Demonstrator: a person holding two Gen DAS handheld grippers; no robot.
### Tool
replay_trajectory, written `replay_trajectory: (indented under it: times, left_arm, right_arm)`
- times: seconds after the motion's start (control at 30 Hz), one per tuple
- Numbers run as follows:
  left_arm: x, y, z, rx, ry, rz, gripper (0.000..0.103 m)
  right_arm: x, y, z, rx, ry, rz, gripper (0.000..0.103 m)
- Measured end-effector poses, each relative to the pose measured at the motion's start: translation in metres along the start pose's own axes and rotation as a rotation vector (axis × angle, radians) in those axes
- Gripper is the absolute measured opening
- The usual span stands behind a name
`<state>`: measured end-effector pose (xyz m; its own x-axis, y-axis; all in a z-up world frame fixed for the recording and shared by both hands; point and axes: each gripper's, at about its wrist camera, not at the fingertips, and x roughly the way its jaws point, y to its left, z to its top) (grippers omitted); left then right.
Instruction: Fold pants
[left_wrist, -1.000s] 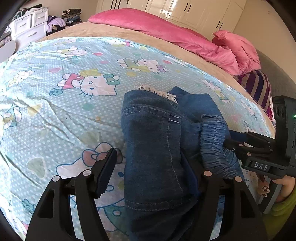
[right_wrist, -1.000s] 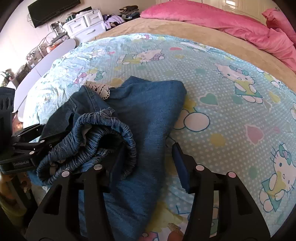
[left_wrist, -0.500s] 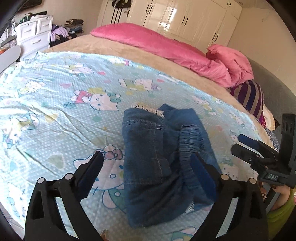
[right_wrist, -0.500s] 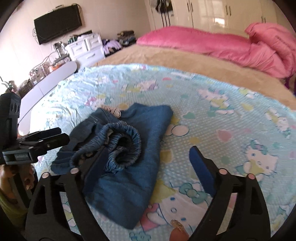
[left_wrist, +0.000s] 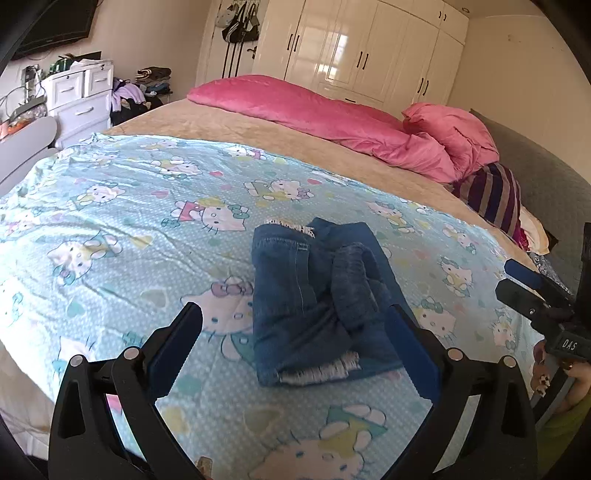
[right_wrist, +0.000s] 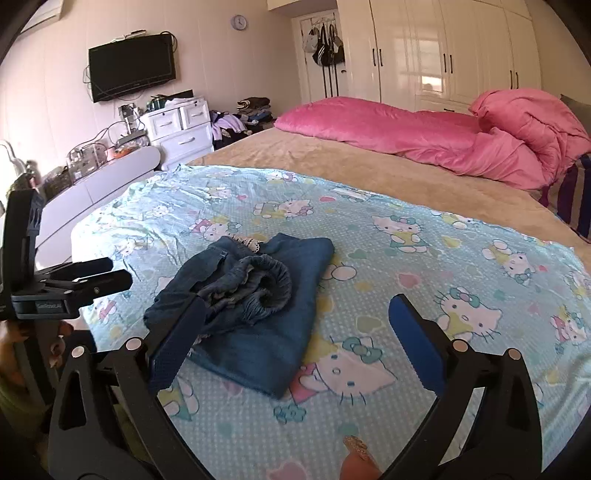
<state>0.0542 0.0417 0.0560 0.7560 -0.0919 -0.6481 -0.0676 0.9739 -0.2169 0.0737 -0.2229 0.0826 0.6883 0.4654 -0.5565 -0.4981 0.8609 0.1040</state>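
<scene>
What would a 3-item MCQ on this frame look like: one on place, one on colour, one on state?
1. The folded jeans lie on:
A. the cartoon-cat sheet
B. the pink duvet
C. the white dresser

2. The duvet at the far side of the bed is:
A. green
B. pink
C. grey

3. The left tool and right tool are:
A. both clamped on denim
B. one open, one shut
C. both open, nothing between the pads

Key: 1 A, the sheet shows all round the jeans. 2 B, plainly pink in both views. 3 C, the pads stand wide, clear of the jeans.
</scene>
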Motion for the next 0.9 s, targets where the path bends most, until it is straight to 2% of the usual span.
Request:
replay_trajectory:
  times: [0.33,0.6,0.77,0.9]
  left_arm:
    - [-0.025,-0.013,-0.028,0.031,0.02,-0.007,0.098]
    - [-0.026,-0.015,-0.056,0.026,0.08,-0.01,0.098]
    - [-0.018,-0.013,-0.076,0.04,0.137,-0.004,0.098]
    - [-0.016,-0.012,-0.083,0.031,0.15,0.009,0.099]
  right_arm:
    - [-0.031,0.008,-0.021,0.022,-0.007,-0.003,0.094]
    - [-0.03,0.018,-0.05,0.02,0.078,-0.01,0.094]
    - [-0.022,0.025,-0.07,0.02,0.129,0.003,0.094]
    - [-0.018,0.028,-0.076,0.038,0.147,0.029,0.094]
